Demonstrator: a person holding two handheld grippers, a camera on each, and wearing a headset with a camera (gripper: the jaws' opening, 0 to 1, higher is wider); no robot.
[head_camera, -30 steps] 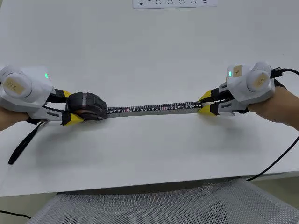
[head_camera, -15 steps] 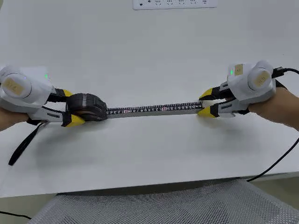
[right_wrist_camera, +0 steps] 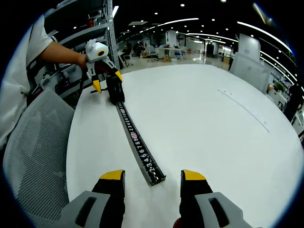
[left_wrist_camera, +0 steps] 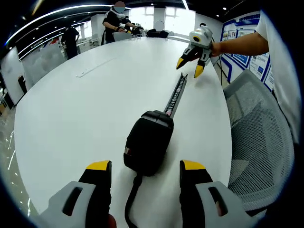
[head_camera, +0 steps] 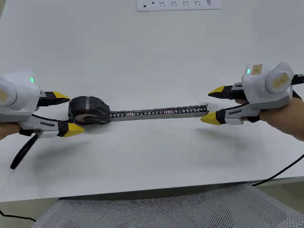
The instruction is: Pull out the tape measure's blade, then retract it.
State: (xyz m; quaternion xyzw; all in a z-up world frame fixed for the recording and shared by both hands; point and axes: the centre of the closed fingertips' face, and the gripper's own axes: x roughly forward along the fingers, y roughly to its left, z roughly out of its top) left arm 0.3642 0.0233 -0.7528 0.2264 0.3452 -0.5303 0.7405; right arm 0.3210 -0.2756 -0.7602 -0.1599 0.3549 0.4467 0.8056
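At the left side of the white table [head_camera: 152,52], the left gripper [head_camera: 66,113] has its jaws spread apart and does not clamp anything. A black strap [head_camera: 21,152] hangs from it over the near table edge. The black case of the tape measure [head_camera: 88,110] lies on the table just at the yellow tips. In the left gripper view the case [left_wrist_camera: 148,142] sits between the tips of the left gripper [left_wrist_camera: 145,166] with a gap on each side. From the case the blade [head_camera: 156,112] runs flat on the table toward the right, with its numbers facing up. The end of the blade [right_wrist_camera: 137,142] lies between the tips of the right gripper [right_wrist_camera: 153,175], which do not touch it. The right gripper [head_camera: 212,104] is also wide apart and holds nothing. A power strip [head_camera: 178,4] lies at the far edge of the table, and a mesh chair [head_camera: 166,209] stands at the near side.
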